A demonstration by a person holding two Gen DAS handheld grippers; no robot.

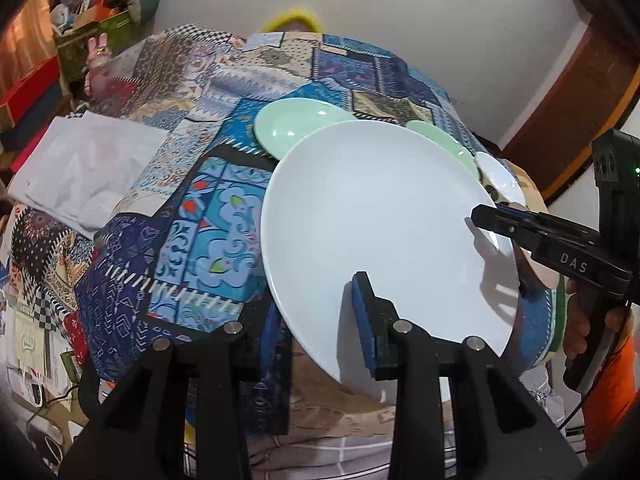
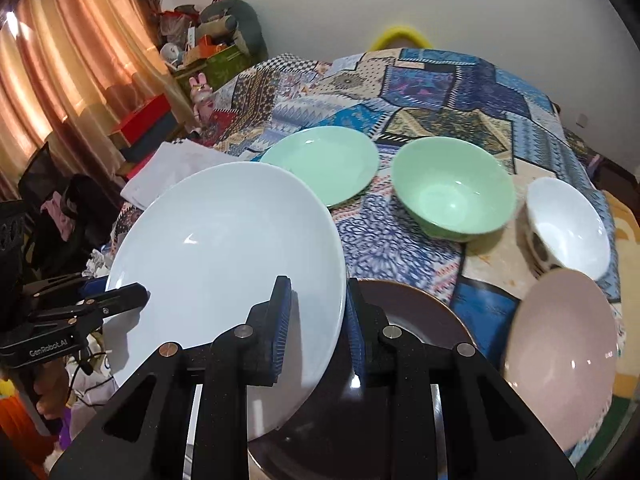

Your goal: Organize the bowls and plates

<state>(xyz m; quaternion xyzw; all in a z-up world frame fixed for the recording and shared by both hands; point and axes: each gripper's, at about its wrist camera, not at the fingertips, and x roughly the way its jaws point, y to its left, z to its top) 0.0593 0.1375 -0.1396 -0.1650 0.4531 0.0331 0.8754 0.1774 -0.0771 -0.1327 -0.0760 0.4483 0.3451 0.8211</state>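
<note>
A large white plate is held in the air over the patchwork table, tilted. My left gripper is shut on its near-left rim, one finger above and one below. My right gripper is shut on its opposite rim and shows in the left wrist view. Under the right gripper lies a dark brown plate. A green plate, a green bowl, a white bowl and a pink bowl stand on the table.
The table has a blue patchwork cloth. A folded white cloth lies at its left. Boxes and clutter stand by the curtain beyond the table. The person's hand holds the right gripper.
</note>
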